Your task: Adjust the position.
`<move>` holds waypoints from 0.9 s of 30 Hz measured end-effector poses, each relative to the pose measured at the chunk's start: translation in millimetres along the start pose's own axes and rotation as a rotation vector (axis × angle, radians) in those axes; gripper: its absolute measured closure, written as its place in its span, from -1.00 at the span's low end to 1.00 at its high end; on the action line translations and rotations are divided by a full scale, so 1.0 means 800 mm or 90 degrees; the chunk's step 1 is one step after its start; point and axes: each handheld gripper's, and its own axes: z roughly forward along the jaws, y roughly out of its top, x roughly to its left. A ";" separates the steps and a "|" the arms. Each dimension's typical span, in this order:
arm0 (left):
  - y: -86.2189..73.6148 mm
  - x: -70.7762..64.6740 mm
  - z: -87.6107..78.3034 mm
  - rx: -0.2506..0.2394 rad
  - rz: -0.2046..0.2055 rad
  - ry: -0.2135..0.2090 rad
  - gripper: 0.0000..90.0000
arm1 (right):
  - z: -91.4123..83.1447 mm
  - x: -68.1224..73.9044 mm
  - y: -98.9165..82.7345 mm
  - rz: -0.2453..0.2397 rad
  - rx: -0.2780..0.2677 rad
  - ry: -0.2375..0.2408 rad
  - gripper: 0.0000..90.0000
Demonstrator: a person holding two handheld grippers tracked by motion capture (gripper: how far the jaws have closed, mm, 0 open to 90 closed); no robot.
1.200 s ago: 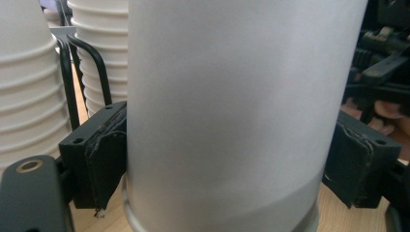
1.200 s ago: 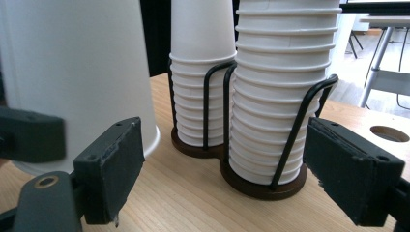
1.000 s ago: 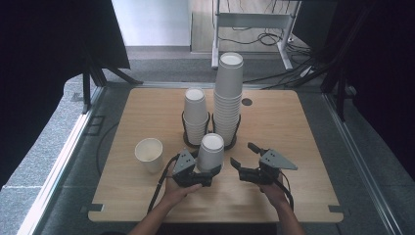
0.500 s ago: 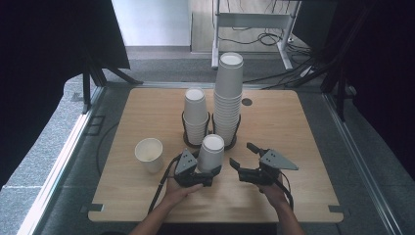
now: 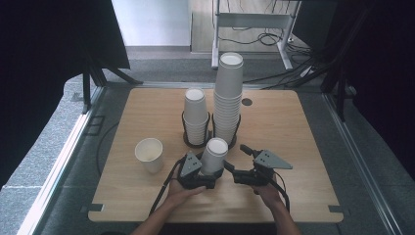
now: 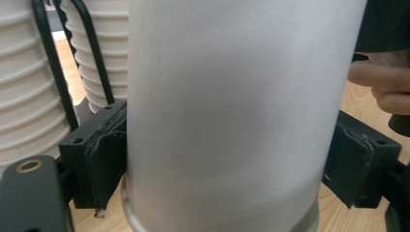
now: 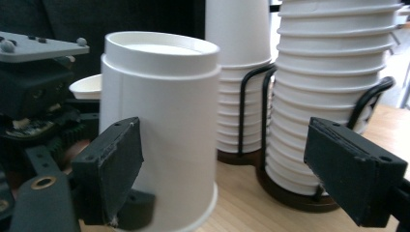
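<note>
Left gripper [image 5: 208, 172] pinching upright paper cup [image 5: 214, 155] near table [image 5: 303, 196] centre, right gripper [image 5: 234, 161] spread and free at the cup's 3 o'clock, cup stacks [image 5: 228, 98] close at 12, bare wood toward 6

The held cup [image 7: 159, 130] looks like matt white paper with a rolled rim. The stacked cups [image 5: 228, 98] show ribbed paper edges inside black wire holders [image 7: 251, 96]. The table [image 5: 293, 127] is pale wood-grain laminate; the pads [image 7: 118, 164] are dull black rubber.
</note>
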 end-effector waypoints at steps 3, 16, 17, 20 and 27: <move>-0.002 -0.001 0.002 0.005 0.003 0.002 -0.71 | 0.003 0.003 -0.001 0.010 -0.002 0.013 -0.70; -0.008 -0.015 0.012 0.031 0.046 0.006 -0.71 | 0.012 0.012 0.000 0.038 -0.007 0.053 -0.70; -0.008 -0.018 0.013 0.033 0.052 0.006 -0.71 | 0.013 0.013 0.000 0.042 -0.008 0.057 -0.70; -0.009 -0.026 0.015 0.038 0.075 0.010 -0.71 | 0.015 0.015 0.000 0.050 -0.006 0.066 -0.70; -0.009 -0.037 0.017 0.044 0.105 0.011 -0.71 | 0.018 0.016 -0.001 0.053 -0.004 0.071 -0.55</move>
